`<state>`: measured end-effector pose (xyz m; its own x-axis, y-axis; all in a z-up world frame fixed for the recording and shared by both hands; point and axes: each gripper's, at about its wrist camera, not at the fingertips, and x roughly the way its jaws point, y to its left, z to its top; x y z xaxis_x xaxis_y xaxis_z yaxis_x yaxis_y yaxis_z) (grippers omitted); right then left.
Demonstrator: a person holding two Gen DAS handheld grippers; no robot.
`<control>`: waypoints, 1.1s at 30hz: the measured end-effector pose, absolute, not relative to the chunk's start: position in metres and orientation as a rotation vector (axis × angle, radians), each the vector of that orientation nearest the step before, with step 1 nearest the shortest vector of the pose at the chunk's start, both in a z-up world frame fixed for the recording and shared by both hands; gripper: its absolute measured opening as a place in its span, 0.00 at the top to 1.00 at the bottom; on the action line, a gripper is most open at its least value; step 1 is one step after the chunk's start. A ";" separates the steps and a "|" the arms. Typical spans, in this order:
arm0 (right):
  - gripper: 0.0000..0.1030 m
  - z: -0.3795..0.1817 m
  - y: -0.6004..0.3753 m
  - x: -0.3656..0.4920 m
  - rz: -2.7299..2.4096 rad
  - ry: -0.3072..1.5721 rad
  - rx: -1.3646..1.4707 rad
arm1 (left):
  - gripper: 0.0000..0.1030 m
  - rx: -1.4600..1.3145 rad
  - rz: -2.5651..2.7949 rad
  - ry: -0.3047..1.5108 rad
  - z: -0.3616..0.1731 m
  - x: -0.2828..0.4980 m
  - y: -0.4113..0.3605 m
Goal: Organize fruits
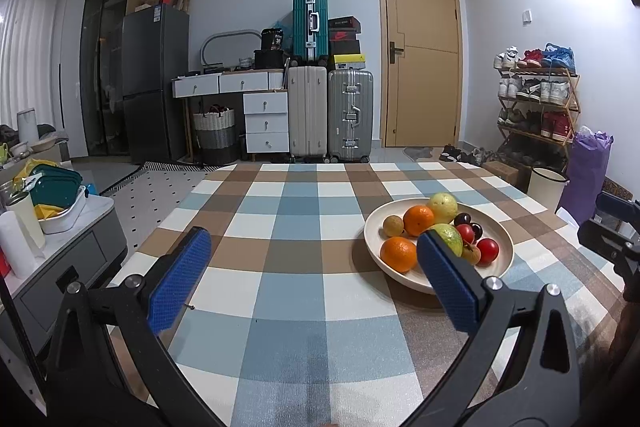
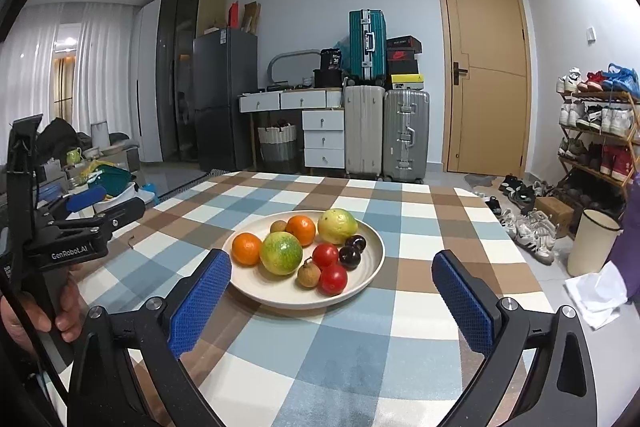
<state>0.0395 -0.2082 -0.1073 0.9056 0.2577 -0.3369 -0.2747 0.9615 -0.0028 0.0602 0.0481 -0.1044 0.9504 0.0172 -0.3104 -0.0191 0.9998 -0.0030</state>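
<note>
Sitting on a checked tablecloth [image 2: 360, 327], a cream plate [image 2: 372, 239] holds all the fruit; it lies toward the right edge of the table in the left wrist view and about midway between the side edges in the right wrist view. In it are two oranges, one [image 2: 246, 248] at the left rim and one [image 2: 301, 230] further back, with a small brown fruit [image 2: 278, 226] between them at the far rim. A round green-and-yellow fruit [image 2: 281, 252] sits at the front left, and a yellow-green guava [image 2: 337, 225] at the far side, its long axis running roughly left to right and its narrower end pointing toward the right rim. Two red tomatoes [image 2: 325, 255] [image 2: 333, 279] lie at the front right, a brown stemmed fruit [image 2: 309, 275] touching the nearer one, its stem pointing up and back. Two dark cherries [image 2: 350, 256] [image 2: 356, 243] rest near the right rim.

The left gripper [image 1: 314, 279] hangs over the near half of the table, released, its blue pads spread wide with nothing between them; its right pad [image 1: 448, 283] overlaps the plate's near rim in the picture. The right gripper [image 2: 332, 303] is likewise released and empty, its pads wide apart, hanging before the plate's near rim. A hand [image 2: 60, 311] grips the left gripper's handle near the table's left edge.
</note>
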 end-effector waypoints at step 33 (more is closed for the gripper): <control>0.00 -0.106 -0.208 0.038 0.259 0.335 -0.052 | 0.00 0.000 0.001 0.317 -0.103 0.060 0.043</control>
